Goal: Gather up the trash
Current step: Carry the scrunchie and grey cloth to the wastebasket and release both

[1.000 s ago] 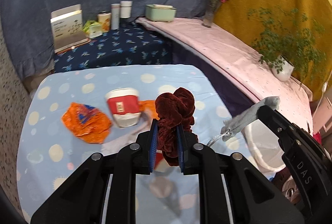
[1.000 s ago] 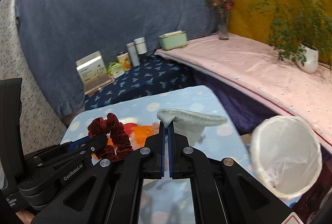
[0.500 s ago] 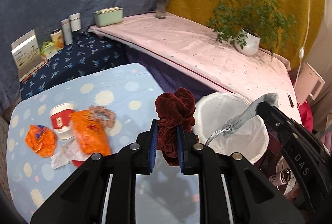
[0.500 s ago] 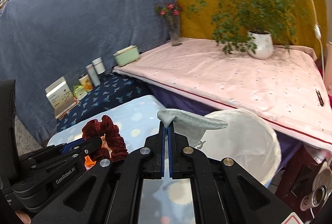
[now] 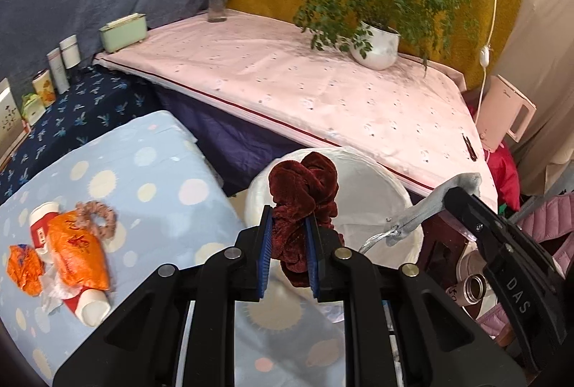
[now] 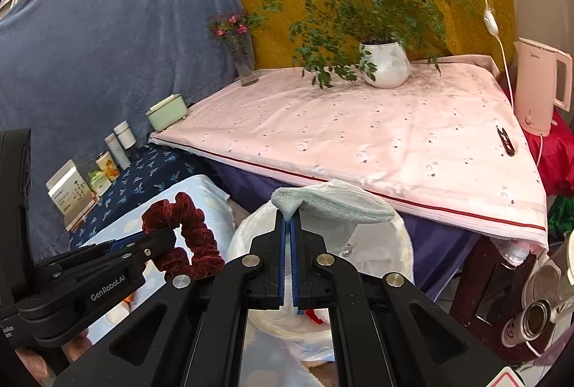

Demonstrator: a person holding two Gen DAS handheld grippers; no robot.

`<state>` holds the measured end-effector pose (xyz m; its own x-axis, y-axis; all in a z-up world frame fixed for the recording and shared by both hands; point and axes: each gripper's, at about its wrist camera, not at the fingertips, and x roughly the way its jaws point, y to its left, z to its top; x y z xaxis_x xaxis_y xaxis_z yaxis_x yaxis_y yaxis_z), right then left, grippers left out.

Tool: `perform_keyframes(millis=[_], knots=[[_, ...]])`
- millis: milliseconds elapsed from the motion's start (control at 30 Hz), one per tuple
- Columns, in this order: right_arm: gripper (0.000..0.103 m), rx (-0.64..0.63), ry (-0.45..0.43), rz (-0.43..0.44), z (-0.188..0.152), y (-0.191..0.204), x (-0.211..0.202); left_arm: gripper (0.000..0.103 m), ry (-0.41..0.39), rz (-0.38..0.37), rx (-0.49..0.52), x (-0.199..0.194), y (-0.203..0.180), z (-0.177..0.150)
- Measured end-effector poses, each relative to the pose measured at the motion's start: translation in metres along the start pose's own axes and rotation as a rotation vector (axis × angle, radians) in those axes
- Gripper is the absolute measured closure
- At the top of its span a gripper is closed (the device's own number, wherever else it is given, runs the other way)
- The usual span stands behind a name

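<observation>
- trash bin (image 5: 373, 193) with the white liner sits low in the middle of both wrist views, tucked between the blue dotted table (image 5: 150, 179) and the pink-covered table (image 5: 323, 89). you can see something red down inside it in the right wrist view.
- your left gripper (image 5: 288, 236) is clamped on the dark red velvet scrunchie (image 5: 305, 193); the blue pads squeeze its lower half and the rest bunches up above the fingertips, right in front of the bin's opening. in the right wrist view the same scrunchie (image 6: 186, 236) shows at lower left, sticking out of that gripper beside the bin rim.
- your right gripper (image 6: 287, 225) has its jaws pinched nearly flat together on the edge of a grey sock (image 6: 333, 206), which sticks out to the right over the bin mouth. from the left wrist view the sock (image 5: 437, 204) hangs at right centre, over the bin's right rim.
- still lying on the blue dotted table, lower left of the left wrist view: a big orange wrapper (image 5: 77, 254), a smaller crumpled orange wrapper (image 5: 25, 265), a red and white paper cup (image 5: 86, 304) on its side partly under the big wrapper, and a pinkish scrunchie (image 5: 98, 216) just above it, touching the wrapper's top edge.
- background stuff: potted plant (image 6: 384, 64), flower vase (image 6: 244, 60), mint green box (image 6: 166, 112), pink kettle (image 6: 538, 85) at far right.
</observation>
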<state>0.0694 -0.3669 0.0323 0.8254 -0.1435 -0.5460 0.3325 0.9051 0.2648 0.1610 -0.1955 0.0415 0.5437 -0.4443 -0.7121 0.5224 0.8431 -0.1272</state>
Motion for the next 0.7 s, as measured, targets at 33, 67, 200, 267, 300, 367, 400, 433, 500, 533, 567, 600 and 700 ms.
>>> perform_keyframes(millis=[33, 67, 200, 267, 300, 367, 400, 433, 500, 533, 567, 600, 700], knots=[[0.101, 0.004, 0.002, -0.004, 0.000, -0.003, 0.000, 0.087, 0.004, -0.007, 0.003, 0.003, -0.004, 0.001], [0.100, 0.008, 0.004, -0.008, -0.001, -0.007, 0.002, 0.087, 0.008, -0.013, 0.008, 0.007, -0.008, 0.002], [0.100, 0.019, 0.010, -0.019, 0.000, -0.018, 0.007, 0.085, 0.014, -0.029, 0.018, 0.021, -0.019, 0.007], [0.100, 0.024, 0.011, -0.024, 0.000, -0.023, 0.010, 0.084, 0.012, -0.039, 0.019, 0.027, -0.022, 0.009], [0.100, 0.028, 0.013, -0.026, 0.000, -0.025, 0.011, 0.083, 0.016, -0.045, 0.022, 0.030, -0.024, 0.010], [0.100, 0.035, 0.016, -0.030, 0.000, -0.028, 0.015, 0.072, 0.023, -0.052, 0.020, 0.035, -0.025, 0.012], [0.100, 0.036, 0.018, -0.031, 0.000, -0.029, 0.016, 0.061, 0.018, -0.048, 0.016, 0.036, -0.025, 0.013], [0.100, 0.037, 0.020, -0.033, 0.000, -0.030, 0.018, 0.059, 0.006, -0.043, 0.013, 0.037, -0.023, 0.014], [0.100, 0.038, 0.025, -0.034, 0.000, -0.029, 0.022, 0.059, 0.001, -0.041, 0.011, 0.038, -0.022, 0.015], [0.100, 0.037, 0.028, -0.034, 0.000, -0.029, 0.024, 0.059, 0.002, -0.040, 0.010, 0.039, -0.021, 0.015], [0.100, 0.036, 0.030, -0.035, 0.000, -0.029, 0.026, 0.059, 0.001, -0.032, 0.009, 0.039, -0.019, 0.015], [0.100, 0.035, 0.032, -0.034, 0.000, -0.028, 0.027, 0.059, -0.001, -0.025, 0.009, 0.039, -0.017, 0.015], [0.100, 0.027, 0.038, -0.030, 0.000, -0.024, 0.032, 0.059, -0.004, -0.014, 0.003, 0.038, -0.010, 0.014]])
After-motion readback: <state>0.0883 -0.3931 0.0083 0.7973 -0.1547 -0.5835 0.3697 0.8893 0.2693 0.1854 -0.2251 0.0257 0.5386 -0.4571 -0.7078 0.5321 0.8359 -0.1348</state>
